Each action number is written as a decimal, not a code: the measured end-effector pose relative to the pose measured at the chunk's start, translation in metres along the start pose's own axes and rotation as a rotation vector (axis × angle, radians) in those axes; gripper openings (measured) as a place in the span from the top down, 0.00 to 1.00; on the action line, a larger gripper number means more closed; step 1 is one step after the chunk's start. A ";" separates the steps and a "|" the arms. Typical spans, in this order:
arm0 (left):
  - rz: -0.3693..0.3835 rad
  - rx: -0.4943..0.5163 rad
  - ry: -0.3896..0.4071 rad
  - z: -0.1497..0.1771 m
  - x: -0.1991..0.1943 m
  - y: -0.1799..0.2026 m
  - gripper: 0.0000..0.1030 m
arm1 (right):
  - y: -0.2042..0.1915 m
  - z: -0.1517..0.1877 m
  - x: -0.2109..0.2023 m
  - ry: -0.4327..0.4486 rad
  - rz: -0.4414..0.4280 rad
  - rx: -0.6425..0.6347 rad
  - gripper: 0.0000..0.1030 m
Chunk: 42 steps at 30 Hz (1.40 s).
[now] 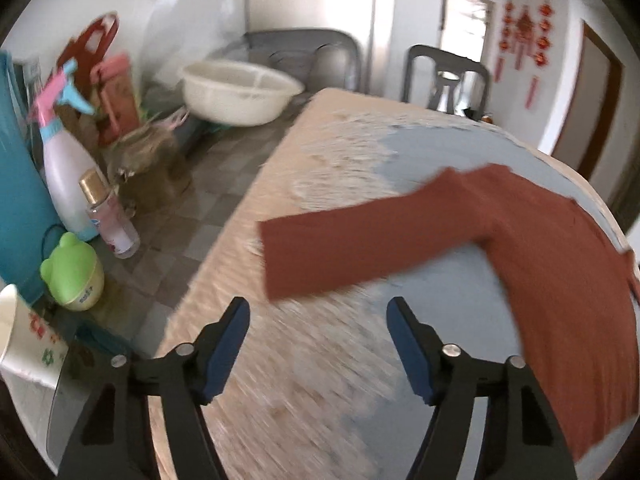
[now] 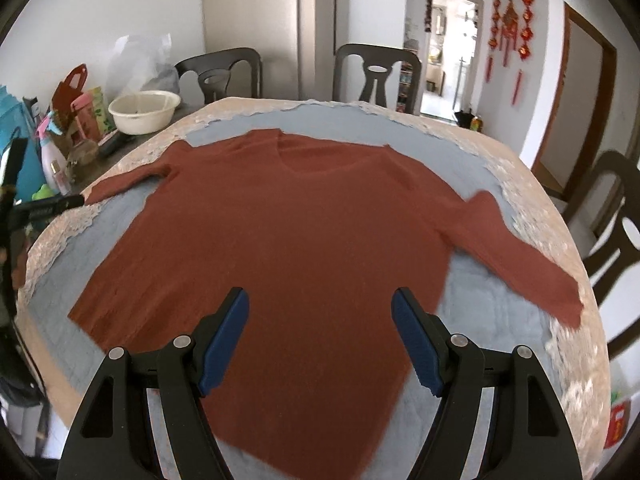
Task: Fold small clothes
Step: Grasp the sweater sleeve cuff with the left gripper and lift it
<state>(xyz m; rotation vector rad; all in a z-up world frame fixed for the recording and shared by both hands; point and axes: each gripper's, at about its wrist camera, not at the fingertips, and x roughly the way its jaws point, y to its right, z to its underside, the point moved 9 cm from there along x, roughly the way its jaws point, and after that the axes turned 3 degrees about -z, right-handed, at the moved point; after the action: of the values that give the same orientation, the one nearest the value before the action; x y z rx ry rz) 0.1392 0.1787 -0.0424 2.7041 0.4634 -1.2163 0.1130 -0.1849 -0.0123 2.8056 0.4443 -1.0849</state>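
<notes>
Both claws gape wide, empty: left claw (image 1: 318,312); right claw (image 2: 320,304); sweater (image 2: 288,216) hem hidden behind it.

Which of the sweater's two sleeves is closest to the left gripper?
The left sleeve, lying just ahead of the open left gripper; the right sleeve lies across the table.

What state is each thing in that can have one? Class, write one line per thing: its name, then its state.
Sweater: spread flat on the table, unfolded, both sleeves stretched outward.
Left gripper: open, empty, near the cuff of one sleeve.
Right gripper: open, empty, over the sweater's body.
Basin: upright.
Spray bottle: upright.
Small bottle: upright, gold cap on.
Door: open.
</notes>
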 end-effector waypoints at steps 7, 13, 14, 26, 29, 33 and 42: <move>0.042 -0.048 -0.062 -0.007 0.045 -0.018 0.58 | -0.017 -0.004 0.022 -0.026 -0.036 -0.021 0.28; 0.046 -0.022 -0.049 -0.011 0.048 -0.011 0.82 | -0.017 0.001 0.030 -0.045 -0.040 -0.014 0.28; 0.053 -0.023 -0.045 -0.012 0.047 -0.011 0.89 | -0.015 0.002 0.030 -0.047 -0.041 -0.010 0.28; 0.159 0.013 0.045 -0.052 0.002 0.012 0.92 | -0.010 0.006 0.032 -0.047 -0.049 0.013 0.28; 0.134 0.079 0.074 -0.070 -0.014 0.031 0.92 | -0.009 0.006 0.031 -0.044 -0.049 0.016 0.28; 0.112 0.106 0.064 -0.086 -0.013 0.042 0.92 | -0.007 0.008 0.029 -0.042 -0.054 0.022 0.28; 0.297 0.172 0.097 -0.114 -0.043 0.147 0.96 | 0.004 0.010 0.029 -0.041 -0.051 0.056 0.28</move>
<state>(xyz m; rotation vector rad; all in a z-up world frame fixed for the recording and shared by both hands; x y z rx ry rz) 0.2420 0.0598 0.0659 2.8505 -0.0381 -1.0925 0.1280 -0.1837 -0.0397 2.8294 0.4914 -1.1808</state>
